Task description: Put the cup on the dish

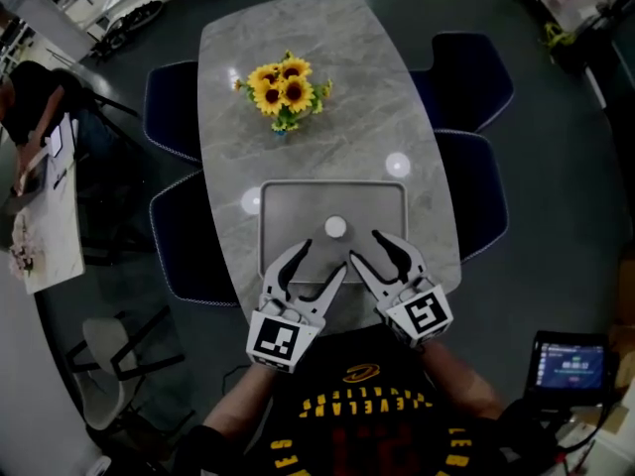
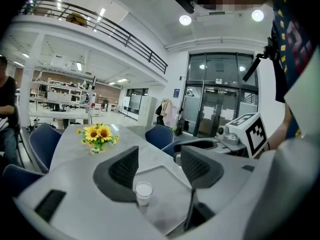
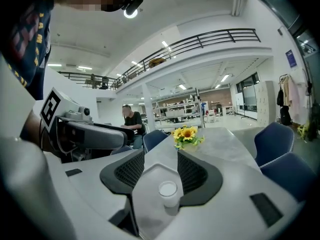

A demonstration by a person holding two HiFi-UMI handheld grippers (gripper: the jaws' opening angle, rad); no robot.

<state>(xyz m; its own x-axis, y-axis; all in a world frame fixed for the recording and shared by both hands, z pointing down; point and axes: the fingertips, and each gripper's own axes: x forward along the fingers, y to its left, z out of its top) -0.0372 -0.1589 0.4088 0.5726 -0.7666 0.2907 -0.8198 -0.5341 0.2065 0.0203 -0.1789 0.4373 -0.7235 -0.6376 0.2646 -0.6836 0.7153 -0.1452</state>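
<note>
A small white cup (image 1: 335, 227) stands upright on the grey rectangular dish (image 1: 332, 185), near the dish's middle. Both grippers hover over the near edge of the dish, side by side. My left gripper (image 1: 322, 258) is open, and the cup (image 2: 144, 191) sits just beyond its fingertips, low between the jaws in the left gripper view. My right gripper (image 1: 367, 248) is open too, and the cup (image 3: 167, 193) lies a little ahead of its jaws. Neither gripper touches the cup. The dish's bare surface (image 2: 170, 206) (image 3: 147, 204) shows around the cup.
A vase of sunflowers (image 1: 286, 92) stands further back on the grey marble table (image 1: 298, 157). Blue chairs (image 1: 474, 87) line both sides of the table. A small screen (image 1: 571, 365) sits at the lower right. A seated person (image 3: 131, 121) is in the background.
</note>
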